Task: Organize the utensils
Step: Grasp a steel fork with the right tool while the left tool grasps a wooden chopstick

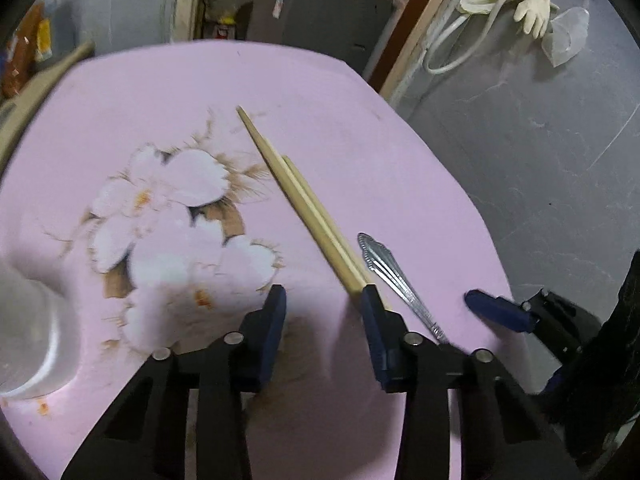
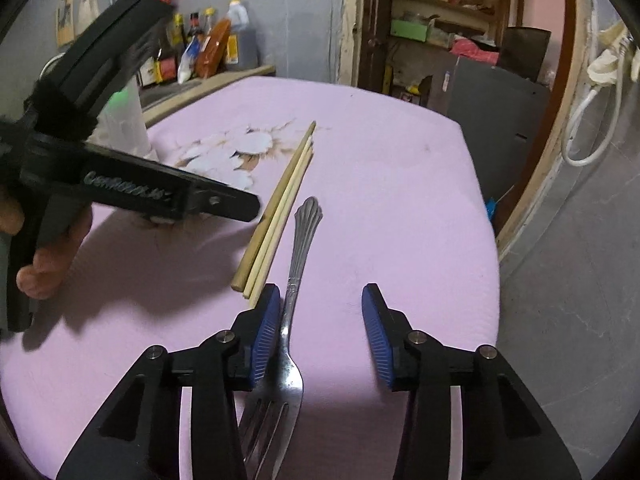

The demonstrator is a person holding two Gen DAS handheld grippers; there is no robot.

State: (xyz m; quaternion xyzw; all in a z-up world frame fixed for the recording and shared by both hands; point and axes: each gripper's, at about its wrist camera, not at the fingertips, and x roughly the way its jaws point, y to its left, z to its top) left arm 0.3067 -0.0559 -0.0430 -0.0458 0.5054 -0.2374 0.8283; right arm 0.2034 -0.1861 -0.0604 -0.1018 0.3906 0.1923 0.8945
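Wooden chopsticks (image 1: 304,208) lie side by side on the pink flowered tabletop (image 1: 360,128), tips pointing away. My left gripper (image 1: 323,312) hovers over their near ends, which sit just inside its right fingertip; its jaws are apart and press on nothing. A metal fork (image 2: 298,248) lies to the right of the chopsticks (image 2: 280,208), handle pointing away and tines toward me. My right gripper (image 2: 320,312) stands open around the fork's neck, the left pad (image 2: 266,320) right beside it and the other pad well clear. The fork's handle (image 1: 384,268) also shows in the left wrist view.
A white cup (image 1: 28,320) stands at the table's left side. Sauce bottles (image 2: 216,48) line a ledge behind the table. The table edge (image 2: 480,208) drops off to a grey floor on the right. Gloves and a hose (image 1: 520,4) hang on the wall.
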